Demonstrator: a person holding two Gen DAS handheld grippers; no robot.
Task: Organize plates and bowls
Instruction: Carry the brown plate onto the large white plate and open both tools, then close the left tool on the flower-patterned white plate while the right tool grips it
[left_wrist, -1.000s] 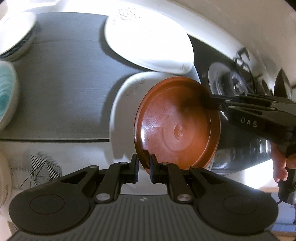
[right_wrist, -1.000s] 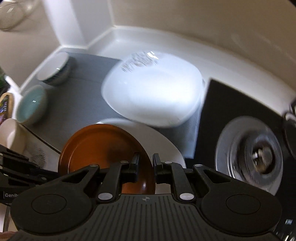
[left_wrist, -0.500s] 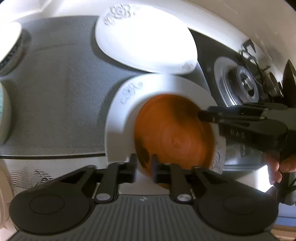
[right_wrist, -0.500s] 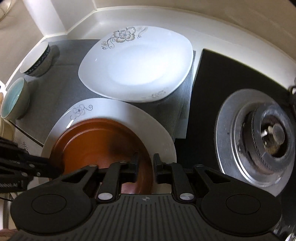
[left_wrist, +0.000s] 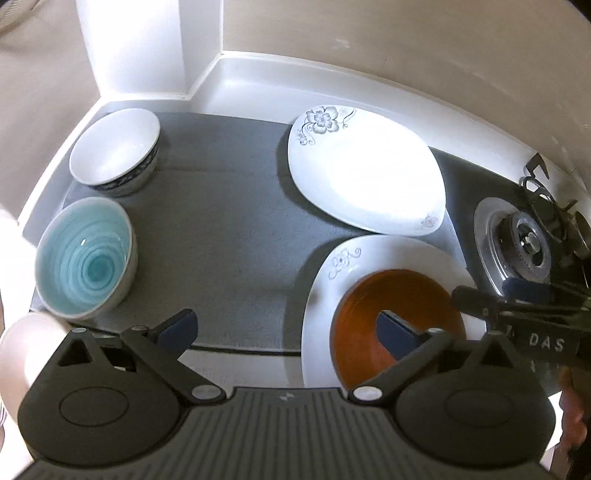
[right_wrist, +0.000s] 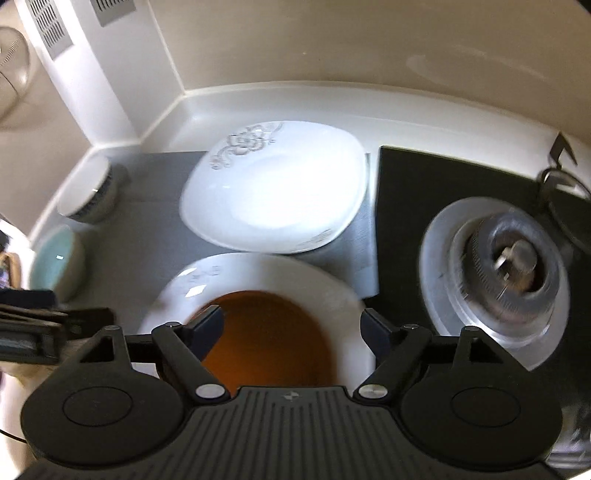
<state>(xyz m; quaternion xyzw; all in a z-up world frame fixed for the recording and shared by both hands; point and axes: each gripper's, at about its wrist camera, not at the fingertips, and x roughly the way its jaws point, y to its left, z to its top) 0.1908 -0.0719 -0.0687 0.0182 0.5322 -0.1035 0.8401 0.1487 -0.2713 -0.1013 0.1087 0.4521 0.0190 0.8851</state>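
A dark grey ribbed mat (left_wrist: 229, 236) covers the white countertop (left_wrist: 236, 85) in a corner, with a black glass hob (right_wrist: 424, 192) and its round steel burner (right_wrist: 495, 266) just beside the mat's right edge. On the mat's far right lies a large white squarish plate with grey flower prints (left_wrist: 365, 170). In front of it, touching or slightly under its near edge, sits a round white plate with a small flower motif (left_wrist: 332, 280), and a smaller round brown plate (left_wrist: 373, 306) lies flat inside that one. On the mat's left side stand a turquoise-glazed bowl with a spiral pattern (left_wrist: 85, 258) and, behind it, a white bowl with a dark blue patterned outside (left_wrist: 118, 149), near each other. The left gripper (left_wrist: 288, 326) has just been opening; its jaws stand wide apart with nothing pinched, one finger over the brown plate. The right gripper (right_wrist: 291, 326) has also just been opening, jaws spread above the brown plate, free of it; the right wrist view is blurred
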